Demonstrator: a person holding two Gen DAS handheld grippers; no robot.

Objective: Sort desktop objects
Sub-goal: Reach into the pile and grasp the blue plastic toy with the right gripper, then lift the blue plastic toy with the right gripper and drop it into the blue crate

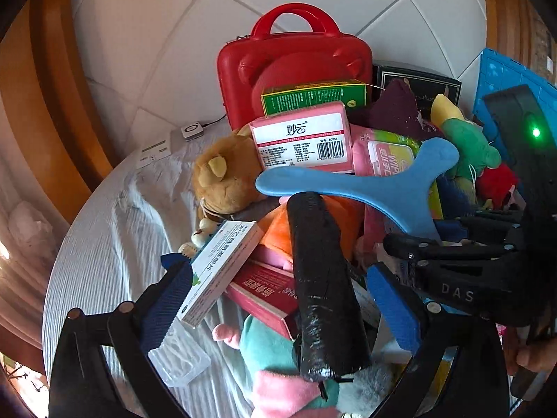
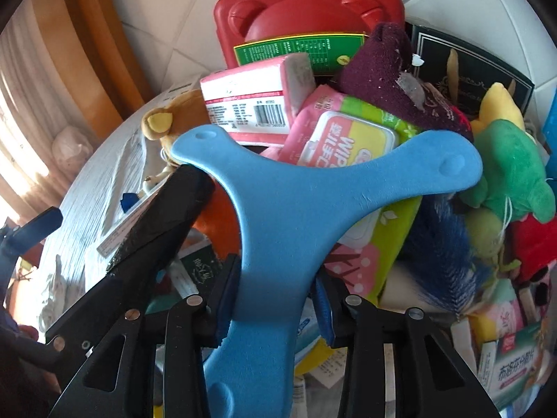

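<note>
Gripping a blue three-armed boomerang point(image 2: 296, 216) by one arm, the right gripper point(image 2: 276, 299) has its jaws clenched on it, holding it above a heaped pile of toys and boxes. The left gripper point(image 1: 278, 299) has its jaws spread wide around a black roll point(image 1: 323, 285) without pinching it; the roll lies on the pile, its far end tucked just under the boomerang. Beyond them sit a pink tissue pack point(image 1: 301, 137), a wet-wipes pack point(image 2: 351, 146), a brown plush bear point(image 1: 222, 177) and a red case point(image 1: 292, 66) at the back. The desk point(image 1: 104, 230) wears a white ribbed cloth. Lifting the roll could likely knock the boomerang, or shift the loosely stacked boxes so they slide off the heap.
</note>
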